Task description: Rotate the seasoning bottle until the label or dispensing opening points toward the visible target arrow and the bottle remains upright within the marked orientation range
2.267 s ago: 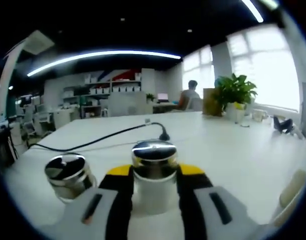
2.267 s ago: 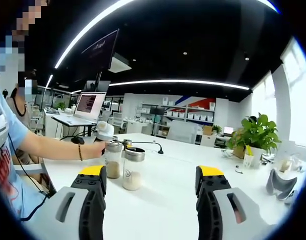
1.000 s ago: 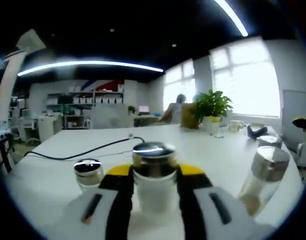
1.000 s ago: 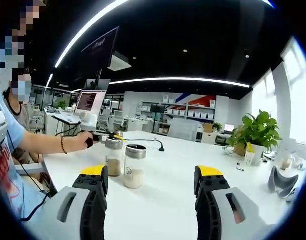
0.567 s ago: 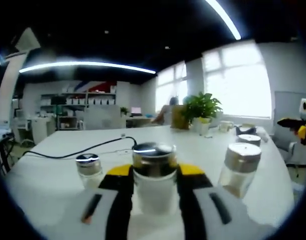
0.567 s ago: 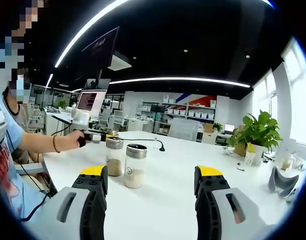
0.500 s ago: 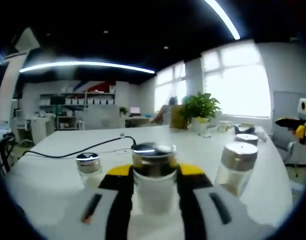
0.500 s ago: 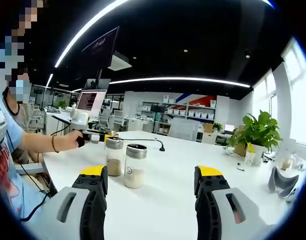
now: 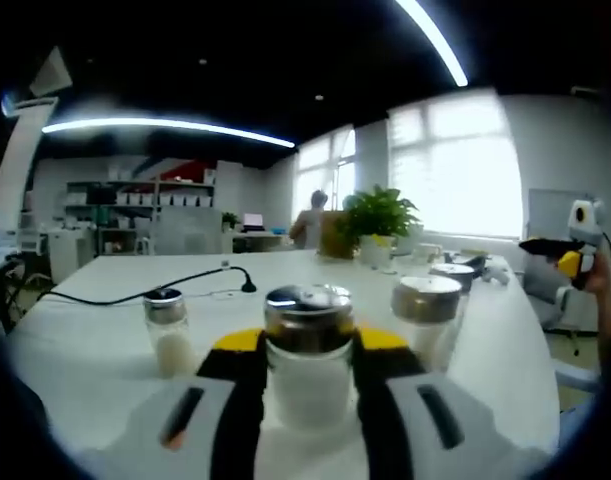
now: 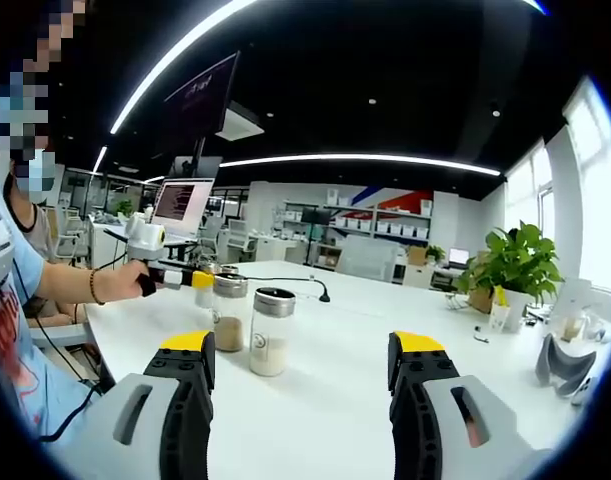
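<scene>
Left claw (image 9: 307, 372) clamped on the seasoning bottle (image 9: 308, 345), upright on the white table (image 9: 95, 330), silver cap up. A second bottle (image 9: 168, 330) stands left of it, a third (image 9: 426, 318) right, just behind the yellow-tipped jaw. Right claw (image 10: 303, 372) spread wide, empty, above the table. In right gripper view, left claw (image 10: 190, 279) sits beside two bottles (image 10: 250, 330). Black cable (image 9: 145, 290) beyond.

Open-plan office: long white desks (image 10: 325, 400), monitors (image 10: 180, 207), shelving (image 10: 360, 235), potted plants (image 10: 505, 265).
</scene>
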Available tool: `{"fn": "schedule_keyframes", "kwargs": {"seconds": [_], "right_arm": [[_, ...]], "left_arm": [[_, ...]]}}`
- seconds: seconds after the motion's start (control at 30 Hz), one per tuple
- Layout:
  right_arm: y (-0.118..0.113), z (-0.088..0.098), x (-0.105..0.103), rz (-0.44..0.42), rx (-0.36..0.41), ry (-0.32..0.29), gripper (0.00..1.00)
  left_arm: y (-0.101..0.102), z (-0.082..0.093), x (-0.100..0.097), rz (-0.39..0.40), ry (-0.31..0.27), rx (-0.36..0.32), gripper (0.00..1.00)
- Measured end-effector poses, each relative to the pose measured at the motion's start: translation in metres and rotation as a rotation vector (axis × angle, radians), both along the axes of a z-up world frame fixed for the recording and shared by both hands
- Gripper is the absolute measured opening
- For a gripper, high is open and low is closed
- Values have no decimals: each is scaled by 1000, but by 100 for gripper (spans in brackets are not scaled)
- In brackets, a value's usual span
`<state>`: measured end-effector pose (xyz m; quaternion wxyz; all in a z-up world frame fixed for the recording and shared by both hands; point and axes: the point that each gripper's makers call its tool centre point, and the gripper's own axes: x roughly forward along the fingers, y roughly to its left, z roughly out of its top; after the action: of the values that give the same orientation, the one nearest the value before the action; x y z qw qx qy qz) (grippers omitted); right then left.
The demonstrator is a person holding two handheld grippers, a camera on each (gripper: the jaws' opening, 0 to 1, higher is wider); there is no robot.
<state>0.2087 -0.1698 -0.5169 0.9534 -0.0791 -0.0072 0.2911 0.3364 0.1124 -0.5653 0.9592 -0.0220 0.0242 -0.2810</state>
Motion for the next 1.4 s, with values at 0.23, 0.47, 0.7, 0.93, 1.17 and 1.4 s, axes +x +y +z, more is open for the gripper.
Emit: {"fn": "schedule_keyframes", "kwargs": {"seconds": [0.23, 0.47, 0.7, 0.93, 1.17, 1.4], "right_arm": [[-2, 0, -1, -6, -3, -1, 72], [-2, 1, -1, -11, -5, -5, 72], [-1, 0, 0, -6, -5, 0, 72], [0, -1, 1, -5, -3, 2, 72], [0, -1, 0, -6, -5, 1, 71], [0, -2, 1, -5, -6, 5, 71]], "left_arm": [[-7, -7, -11, -31, 12, 3, 35], [-9, -17, -17, -46, 39, -1, 35], [-10, -26, -19, -52, 58, 8, 35], [-10, -29, -21, -54, 60, 19, 35], [-8, -35, -19, -48, 79, 28, 35], [-9, -37, -19, -52, 74, 49, 35]]}}
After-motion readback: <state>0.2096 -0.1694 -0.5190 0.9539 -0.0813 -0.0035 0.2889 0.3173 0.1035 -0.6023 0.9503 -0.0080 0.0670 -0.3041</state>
